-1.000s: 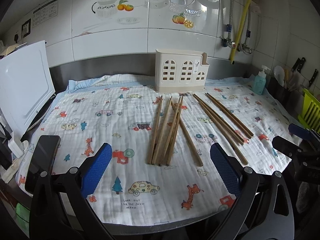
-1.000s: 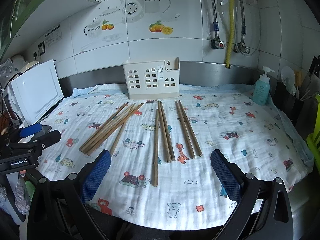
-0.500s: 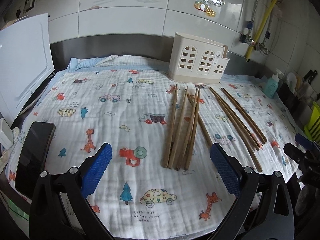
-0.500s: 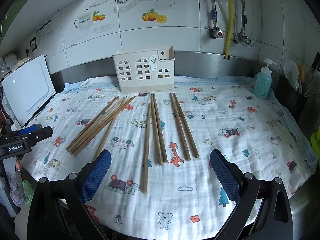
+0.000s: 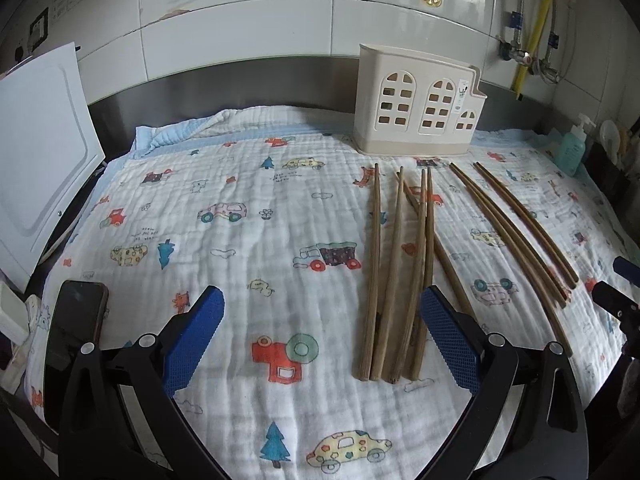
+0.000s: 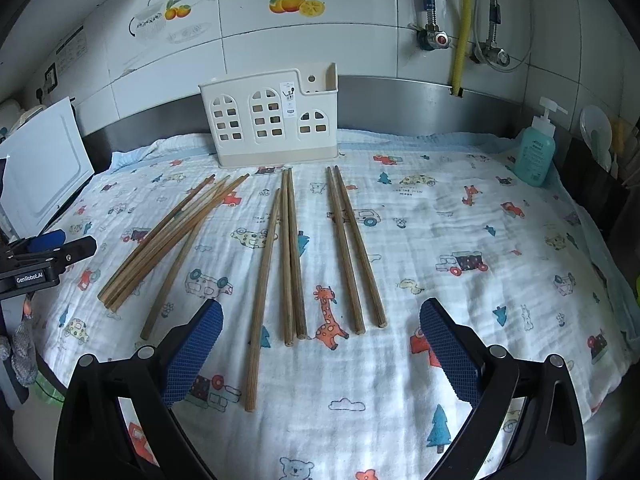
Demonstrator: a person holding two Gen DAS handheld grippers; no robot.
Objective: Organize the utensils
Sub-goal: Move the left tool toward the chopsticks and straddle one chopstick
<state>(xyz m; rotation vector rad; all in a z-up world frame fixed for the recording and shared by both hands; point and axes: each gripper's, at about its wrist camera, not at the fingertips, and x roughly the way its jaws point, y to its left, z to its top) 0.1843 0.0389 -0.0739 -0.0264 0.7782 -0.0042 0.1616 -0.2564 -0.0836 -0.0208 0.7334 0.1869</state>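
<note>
Several brown wooden chopsticks lie on a patterned cloth. A left bunch lies just ahead of my left gripper, which is open and empty, its right pad beside the bunch's near ends. A middle group and a right pair lie ahead of my right gripper, also open and empty. A cream utensil holder with arched windows stands at the back by the wall. The left gripper also shows in the right wrist view.
A white board leans at the left. A dark phone lies at the cloth's near left edge. A teal soap bottle stands at the back right. Pipes and a yellow hose run down the tiled wall.
Both grippers have moved forward and lower toward the cloth; the chopsticks look closer. The left view has swung left. Nothing was picked up.
</note>
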